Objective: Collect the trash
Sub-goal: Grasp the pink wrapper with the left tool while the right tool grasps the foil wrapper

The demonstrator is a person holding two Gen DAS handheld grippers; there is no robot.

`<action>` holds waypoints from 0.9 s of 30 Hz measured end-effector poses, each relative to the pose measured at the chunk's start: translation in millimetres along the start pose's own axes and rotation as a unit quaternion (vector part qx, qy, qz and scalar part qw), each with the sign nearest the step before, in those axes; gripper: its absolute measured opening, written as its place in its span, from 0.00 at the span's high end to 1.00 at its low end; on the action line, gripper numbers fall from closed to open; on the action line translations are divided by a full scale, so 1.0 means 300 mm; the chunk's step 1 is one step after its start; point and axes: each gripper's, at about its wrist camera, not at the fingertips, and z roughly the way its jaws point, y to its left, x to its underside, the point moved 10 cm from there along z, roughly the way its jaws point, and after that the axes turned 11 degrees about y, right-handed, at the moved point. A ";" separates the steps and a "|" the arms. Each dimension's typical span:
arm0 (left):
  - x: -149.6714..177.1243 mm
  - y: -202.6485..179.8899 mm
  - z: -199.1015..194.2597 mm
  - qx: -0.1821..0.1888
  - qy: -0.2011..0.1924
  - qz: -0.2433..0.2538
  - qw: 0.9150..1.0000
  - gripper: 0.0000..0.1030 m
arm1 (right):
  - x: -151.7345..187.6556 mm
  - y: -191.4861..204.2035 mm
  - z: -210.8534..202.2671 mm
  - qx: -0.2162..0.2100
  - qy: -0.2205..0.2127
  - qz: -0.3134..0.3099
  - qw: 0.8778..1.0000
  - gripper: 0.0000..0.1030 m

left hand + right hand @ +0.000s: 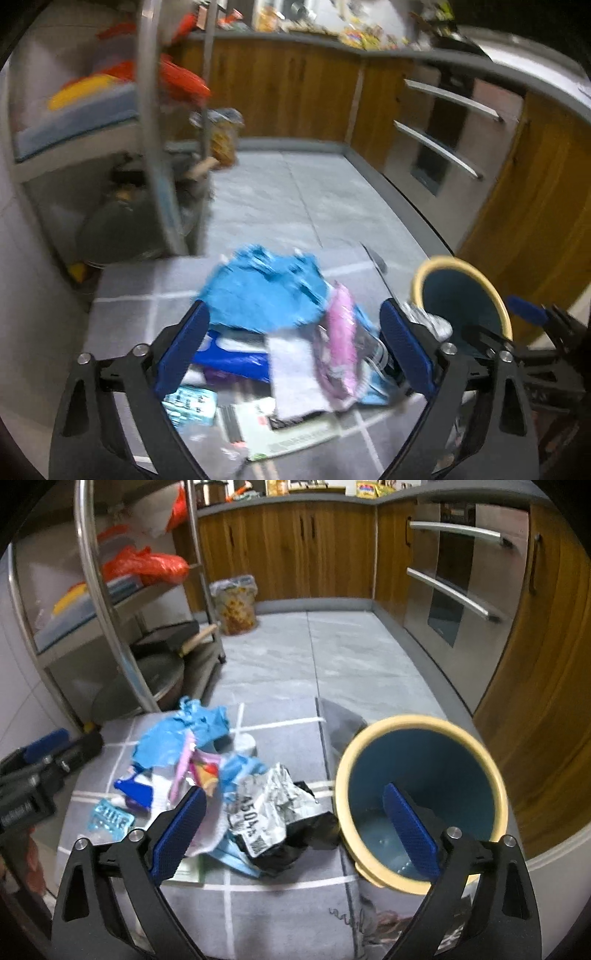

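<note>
A pile of trash lies on a grey checked mat (280, 915): a crumpled blue plastic bag (184, 727) (258, 291), a pink wrapper (341, 350), crumpled printed paper (266, 805), black plastic (295, 838) and a small light-blue packet (110, 821) (190, 404). A blue bin with a cream rim (421, 794) (461, 299) stands upright right of the pile. My left gripper (295, 354) is open just above the pile, holding nothing. My right gripper (295, 834) is open and empty over the pile's right edge and the bin's rim.
A metal shelf rack (110, 602) with pans and orange bags stands at the left. A bagged container (236, 602) stands on the tile floor beyond. Wooden cabinets (295, 550) and an oven (461, 572) line the back and right.
</note>
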 end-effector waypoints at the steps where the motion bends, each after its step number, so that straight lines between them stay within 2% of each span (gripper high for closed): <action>1: 0.007 -0.015 0.017 0.004 0.008 0.006 1.000 0.25 | 0.002 -0.007 0.015 -0.007 0.009 0.006 1.000 0.09; 5: 0.032 -0.071 0.087 0.010 0.035 0.036 0.999 0.36 | 0.013 -0.047 0.077 -0.014 0.042 0.031 0.999 0.28; 8: 0.048 -0.090 0.127 0.016 0.051 0.048 0.997 0.44 | 0.029 -0.042 0.111 -0.038 0.062 0.042 0.996 0.34; 11: 0.069 -0.101 0.154 0.028 0.065 0.055 0.996 0.51 | 0.034 -0.008 0.123 -0.037 0.064 0.013 0.997 0.36; 13: 0.078 -0.116 0.169 0.032 0.072 0.061 0.995 0.59 | 0.038 0.016 0.137 -0.032 0.068 -0.011 0.997 0.45; 15: 0.091 -0.129 0.189 0.038 0.081 0.065 0.994 0.63 | 0.051 0.019 0.159 -0.024 0.081 -0.022 0.996 0.59; 19: 0.125 -0.139 0.224 0.031 0.098 0.076 0.992 0.69 | 0.086 0.016 0.195 -0.027 0.108 -0.021 0.994 0.68; 20: 0.135 -0.141 0.232 0.028 0.103 0.076 0.991 0.72 | 0.084 0.015 0.199 -0.028 0.106 -0.021 0.994 0.76; 21: 0.142 -0.142 0.236 0.027 0.106 0.077 0.991 0.79 | 0.082 0.011 0.198 -0.028 0.104 -0.018 0.994 0.86; 23: 0.157 -0.148 0.248 0.018 0.116 0.084 0.989 0.90 | 0.081 0.000 0.193 -0.029 0.100 -0.006 0.995 0.97; 25: 0.168 -0.158 0.251 0.013 0.117 0.092 0.989 0.99 | 0.086 -0.005 0.181 -0.032 0.097 0.000 0.995 0.99; 27: 0.164 -0.165 0.235 0.010 0.107 0.098 0.989 1.00 | 0.084 -0.008 0.166 -0.032 0.090 -0.004 0.995 0.99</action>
